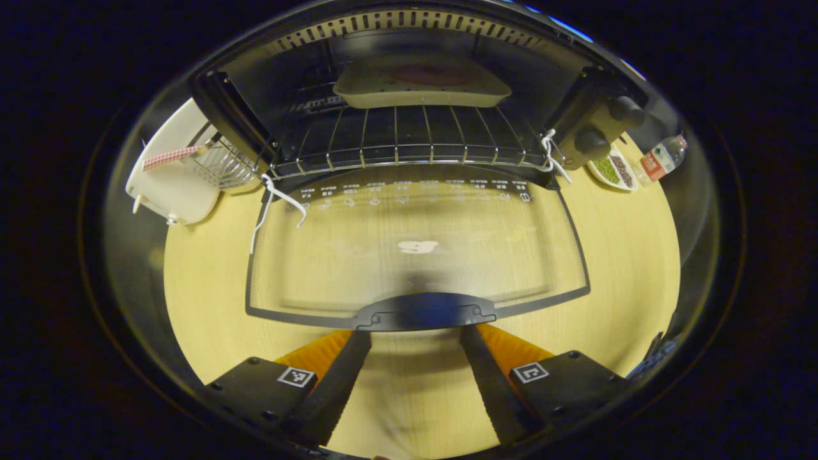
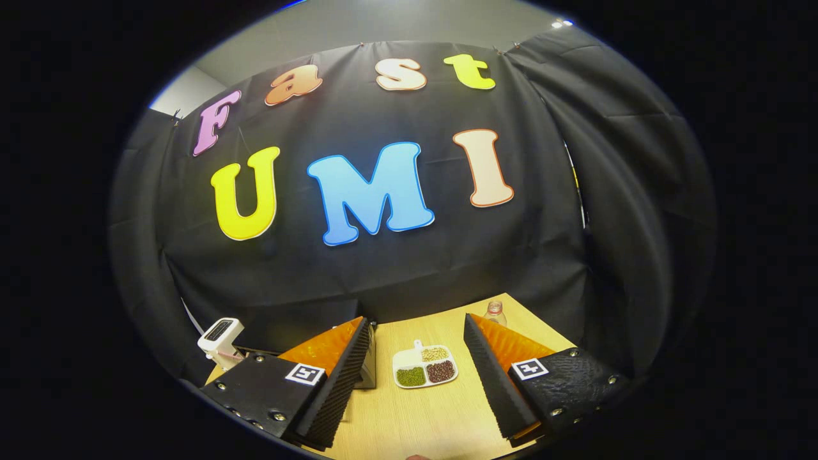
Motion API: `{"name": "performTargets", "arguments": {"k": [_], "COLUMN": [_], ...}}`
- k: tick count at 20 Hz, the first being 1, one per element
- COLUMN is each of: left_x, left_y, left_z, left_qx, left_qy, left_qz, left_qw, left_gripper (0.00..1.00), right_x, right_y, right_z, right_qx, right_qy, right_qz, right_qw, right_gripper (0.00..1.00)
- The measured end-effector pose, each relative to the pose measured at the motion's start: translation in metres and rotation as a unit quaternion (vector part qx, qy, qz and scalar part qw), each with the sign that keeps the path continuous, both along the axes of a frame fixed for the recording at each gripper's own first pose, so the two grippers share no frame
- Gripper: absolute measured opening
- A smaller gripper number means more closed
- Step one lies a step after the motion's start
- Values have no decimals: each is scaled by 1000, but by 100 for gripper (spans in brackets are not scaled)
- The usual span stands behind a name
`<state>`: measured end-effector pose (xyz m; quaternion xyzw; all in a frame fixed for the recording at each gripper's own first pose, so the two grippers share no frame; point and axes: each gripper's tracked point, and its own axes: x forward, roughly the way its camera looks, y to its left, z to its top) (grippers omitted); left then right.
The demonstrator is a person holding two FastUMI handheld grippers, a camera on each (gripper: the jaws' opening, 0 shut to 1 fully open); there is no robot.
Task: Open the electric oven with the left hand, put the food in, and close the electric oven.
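Oven (image 1: 409, 76) is open: glass door (image 1: 415, 249) folded flat over the worktop (image 1: 632, 255), handle (image 1: 425, 311) at the near edge. Left tool (image 1: 415, 358) spread, empty, fingertips just short of the handle, one on each side; touching or not, can't tell. Food tray (image 1: 422, 83) sits on the wire rack (image 1: 402, 137) inside, toward the back. White ties hang at both door hinges. Two knobs (image 1: 607, 128) on the oven's right panel. Left of the oven: white appliance (image 1: 169, 172) with a wire basket (image 1: 220, 163). Right of it: sectioned dish of beans (image 1: 613, 169) and a bottle (image 1: 664, 156).

Right tool (image 2: 418, 364) spread, empty, held above the worktop (image 2: 415, 415), pointing at the booth wall. Between its fingers: bean dish (image 2: 425, 367); bottle (image 2: 493, 312) behind it.
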<state>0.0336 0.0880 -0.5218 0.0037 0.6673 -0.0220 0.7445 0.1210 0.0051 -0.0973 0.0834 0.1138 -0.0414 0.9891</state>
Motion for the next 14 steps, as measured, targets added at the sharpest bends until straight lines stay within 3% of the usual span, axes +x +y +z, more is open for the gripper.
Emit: {"name": "performTargets", "arguments": {"k": [8, 14], "left_x": [1, 1], "left_y": [0, 0], "left_z": [14, 33], "left_qx": [2, 2], "left_qy": [-19, -52], "left_qz": [6, 12], "left_qw": [1000, 999], "left_gripper": [100, 96], "right_x": [-1, -5], "right_y": [3, 6], "right_z": [-6, -4], "right_qx": [11, 17], "right_qy": [7, 6], "right_qz": [7, 19], "right_qw": [1000, 1000], "right_gripper": [91, 91]}}
